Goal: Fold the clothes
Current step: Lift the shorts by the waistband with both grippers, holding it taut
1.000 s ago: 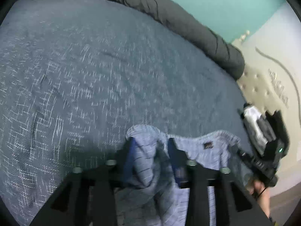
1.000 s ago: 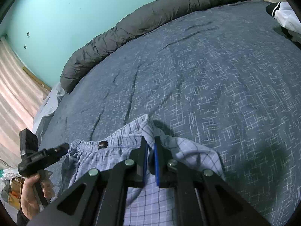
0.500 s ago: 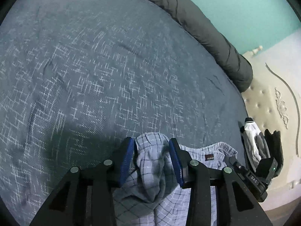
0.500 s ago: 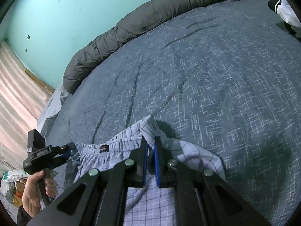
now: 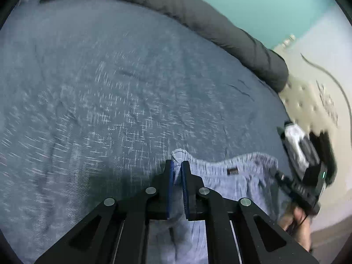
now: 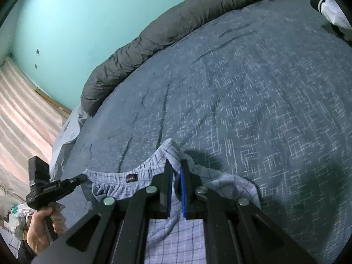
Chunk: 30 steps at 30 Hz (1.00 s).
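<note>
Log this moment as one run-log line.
step: fold start | left gripper: shut on plaid shorts waistband | right gripper: shut on waistband | surface: bed

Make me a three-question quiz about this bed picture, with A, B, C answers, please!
1. Where does the rolled grey duvet lie?
A. along the bed's far edge
B. on the floor
C. over the shorts

2. What colour is the wall?
A. yellow
B. turquoise
C. red

3. What is the left gripper doing?
A. hanging open
B. gripping a pillow
C. pinching the checked shorts

Answers:
1 A, it runs between the blue bedspread and the wall.
2 B, both views show turquoise.
3 C, cloth is squeezed between its fingers; the right gripper pinches the other waistband corner.
</note>
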Available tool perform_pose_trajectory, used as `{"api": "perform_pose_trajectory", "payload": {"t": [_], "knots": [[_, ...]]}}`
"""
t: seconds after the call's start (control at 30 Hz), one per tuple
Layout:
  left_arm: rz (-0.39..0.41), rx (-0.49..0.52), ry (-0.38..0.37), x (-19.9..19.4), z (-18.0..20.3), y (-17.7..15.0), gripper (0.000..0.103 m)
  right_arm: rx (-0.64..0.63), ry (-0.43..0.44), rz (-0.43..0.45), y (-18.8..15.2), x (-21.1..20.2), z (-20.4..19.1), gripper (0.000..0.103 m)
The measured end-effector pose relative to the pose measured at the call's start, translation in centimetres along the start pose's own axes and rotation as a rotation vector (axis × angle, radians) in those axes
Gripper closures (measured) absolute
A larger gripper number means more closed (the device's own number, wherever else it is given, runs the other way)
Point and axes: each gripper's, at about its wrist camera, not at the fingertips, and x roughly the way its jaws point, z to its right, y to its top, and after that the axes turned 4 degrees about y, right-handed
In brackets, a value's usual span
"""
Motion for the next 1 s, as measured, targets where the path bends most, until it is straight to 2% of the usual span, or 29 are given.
{"api": "perform_pose_trajectory", "payload": {"t": [0.17, 0.43, 0.63, 1.0], "knots": [[0.067, 0.080, 0.038, -4.2, 1.6, -0.5, 0.096, -0.042, 0.045, 0.042, 0.6, -2.4, -1.4, 0.097], [0.194, 0.163, 0.027, -12.9, 4.5, -0.9, 0.096, -0.116, 0.142, 0.117, 0.8, -8.5, -5.7, 0.097], [0.284, 0.219, 0.006, -19.5, 6.6, -1.8, 0.096, -0.141, 0.191, 0.164, 0.3, -14.9, -9.1, 0.097], [0.391, 0.258, -0.062, -28.6, 9.9, -3.9, 0.096, -0.259, 0.148, 0.178, 0.3, -24.5, -15.9, 0.097]]}}
